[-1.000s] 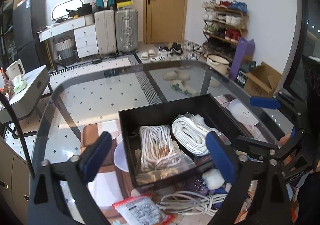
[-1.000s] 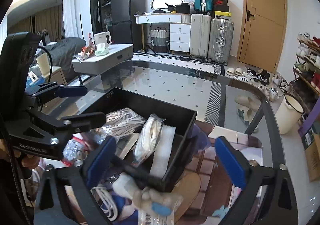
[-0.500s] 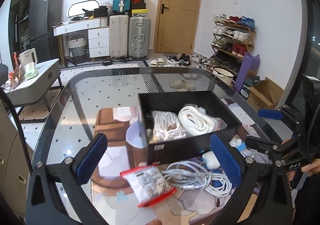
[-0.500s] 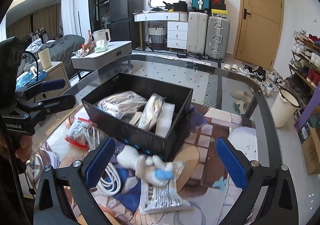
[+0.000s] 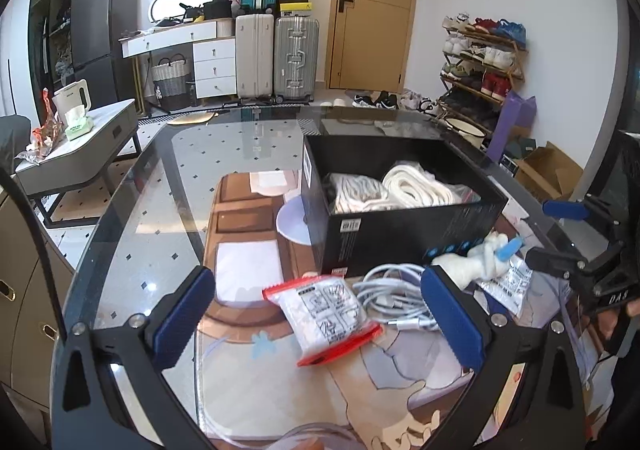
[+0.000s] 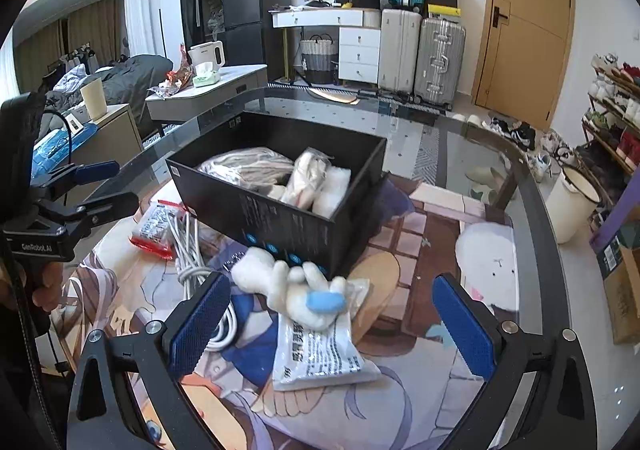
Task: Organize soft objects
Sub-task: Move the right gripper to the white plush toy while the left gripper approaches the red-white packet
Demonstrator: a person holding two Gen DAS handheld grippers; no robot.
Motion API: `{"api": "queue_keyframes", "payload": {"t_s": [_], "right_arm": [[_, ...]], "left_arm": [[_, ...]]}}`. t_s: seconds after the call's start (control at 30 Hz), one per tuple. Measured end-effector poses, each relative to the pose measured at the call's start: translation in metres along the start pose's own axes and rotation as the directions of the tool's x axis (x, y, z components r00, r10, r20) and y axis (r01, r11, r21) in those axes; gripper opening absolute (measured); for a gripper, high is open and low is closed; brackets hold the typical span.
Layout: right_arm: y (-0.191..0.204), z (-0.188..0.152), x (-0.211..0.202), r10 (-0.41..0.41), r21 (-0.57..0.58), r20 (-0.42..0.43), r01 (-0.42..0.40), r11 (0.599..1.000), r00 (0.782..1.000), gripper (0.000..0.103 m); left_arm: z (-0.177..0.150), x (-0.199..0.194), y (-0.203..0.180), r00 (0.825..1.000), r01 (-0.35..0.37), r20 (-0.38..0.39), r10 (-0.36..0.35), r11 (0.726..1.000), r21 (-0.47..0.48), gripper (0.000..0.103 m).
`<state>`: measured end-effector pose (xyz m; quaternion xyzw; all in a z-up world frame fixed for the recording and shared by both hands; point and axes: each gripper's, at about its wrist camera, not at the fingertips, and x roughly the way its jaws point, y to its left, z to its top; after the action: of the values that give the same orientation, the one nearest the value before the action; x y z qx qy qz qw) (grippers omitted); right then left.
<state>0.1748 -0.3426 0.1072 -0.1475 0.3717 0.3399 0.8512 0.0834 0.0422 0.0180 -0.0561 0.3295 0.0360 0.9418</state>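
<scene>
The left gripper [image 5: 320,314] is spread wide and empty above the red-edged packet [image 5: 326,316], with the cable [image 5: 394,298] at lower centre. The right gripper [image 6: 328,324] is also wide and empty over the plush [image 6: 294,292] and white pouch [image 6: 322,356]. The box [image 6: 280,216] blocks mid-frame; bare glass table [image 5: 168,186] lies upper left.
</scene>
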Motion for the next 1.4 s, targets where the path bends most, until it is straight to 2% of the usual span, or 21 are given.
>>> {"api": "queue_keyframes", "payload": {"t_s": [0.47,1.13,1.3,1.4], "right_arm": [[-0.003,-0.016,0.018,-0.027,-0.038,-0.087,0.024,0.999,0.996,0.102],[0.010,-0.010,0.041,0.011,0.012,-0.087,-0.010,1.000,0.996,0.102],[0.002,-0.007,0.027,0.108,0.056,-0.042,-0.105,0.993,0.993,0.102],[0.000,-0.007,0.024,0.134,0.058,-0.039,-0.131,0.990,0.990,0.100]], "left_arm": [[-0.019,0.006,0.005,0.999,-0.001,-0.035,0.001,1.000,-0.014,0.103],[-0.029,0.013,0.000,0.998,0.010,-0.058,-0.010,1.000,-0.007,0.103],[-0.029,0.012,0.001,0.998,0.014,-0.057,-0.014,1.000,-0.009,0.103],[-0.028,0.012,0.002,0.998,0.015,-0.058,-0.015,1.000,-0.010,0.103]]}}
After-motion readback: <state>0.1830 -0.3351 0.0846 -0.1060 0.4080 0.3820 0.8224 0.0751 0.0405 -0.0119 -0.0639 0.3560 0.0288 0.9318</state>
